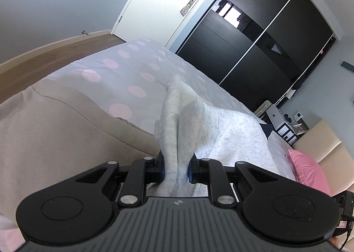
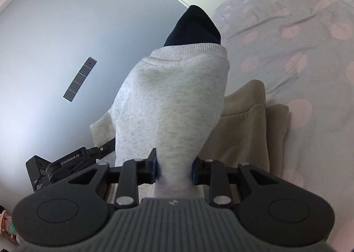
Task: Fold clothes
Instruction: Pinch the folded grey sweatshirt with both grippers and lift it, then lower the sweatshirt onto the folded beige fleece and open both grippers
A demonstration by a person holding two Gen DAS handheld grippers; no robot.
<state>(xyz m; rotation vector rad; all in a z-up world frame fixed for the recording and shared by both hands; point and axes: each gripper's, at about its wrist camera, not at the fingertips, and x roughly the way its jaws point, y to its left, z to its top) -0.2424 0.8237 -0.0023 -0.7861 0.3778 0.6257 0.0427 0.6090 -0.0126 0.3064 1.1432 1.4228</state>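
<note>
Gripping grey sweatshirt (image 1: 232, 132): left hand-held gripper (image 1: 176, 169), right hand-held gripper (image 2: 174, 169) | navy cuff (image 2: 194, 26) only in right view

Dotted bed (image 1: 124, 68), dark wardrobe (image 1: 254, 37), white door (image 1: 159, 2).

Both grippers are matte black. Left gripper (image 1: 176, 170) and right gripper (image 2: 174, 169) have blue pads, silver rivets, ribbed grey bodies. One side reads "GenRobot.AI".
</note>
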